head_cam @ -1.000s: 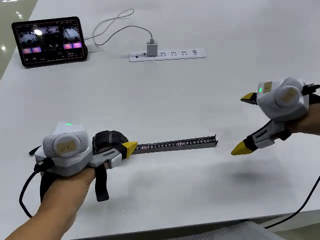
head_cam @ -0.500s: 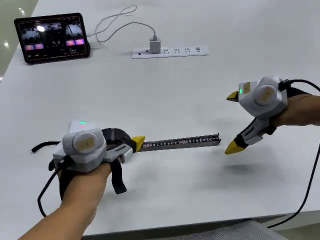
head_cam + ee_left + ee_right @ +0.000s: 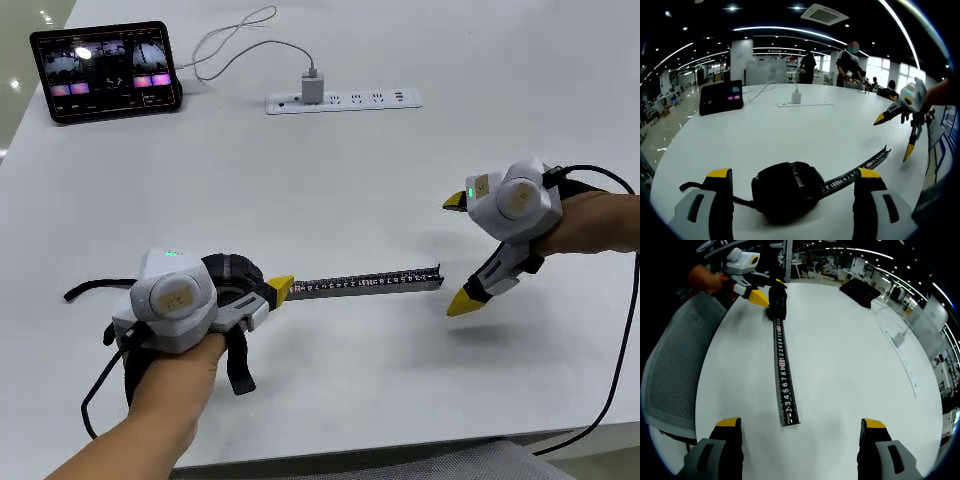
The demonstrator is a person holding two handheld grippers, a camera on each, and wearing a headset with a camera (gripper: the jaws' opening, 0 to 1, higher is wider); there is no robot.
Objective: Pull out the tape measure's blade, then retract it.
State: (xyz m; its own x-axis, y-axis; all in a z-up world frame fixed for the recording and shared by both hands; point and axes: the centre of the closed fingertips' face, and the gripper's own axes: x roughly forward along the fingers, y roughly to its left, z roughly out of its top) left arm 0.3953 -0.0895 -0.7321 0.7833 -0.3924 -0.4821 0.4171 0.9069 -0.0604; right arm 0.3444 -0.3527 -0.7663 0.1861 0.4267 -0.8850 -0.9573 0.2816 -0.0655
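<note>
Nearest me, my left hand (image 3: 175, 365) comes up from the lower edge and holds the left gripper (image 3: 792, 175) low over the table (image 3: 330, 190), pointing to my right. Its jaws stand wide on either side of the black case (image 3: 787, 192), with a gap showing on both sides. The blade (image 3: 782, 365) runs out of the case past one jaw tip and lies flat on the table, numbers up. Its hook (image 3: 437, 274) ends just short of my right gripper (image 3: 801, 422), in line with the gap between the spread jaws and touching neither. My right hand (image 3: 590, 222) reaches in from the right and holds that gripper above the table, tilted down toward the hook, one jaw above the other. Farther off lie a power strip (image 3: 345, 100) and a tablet (image 3: 105, 70).
</note>
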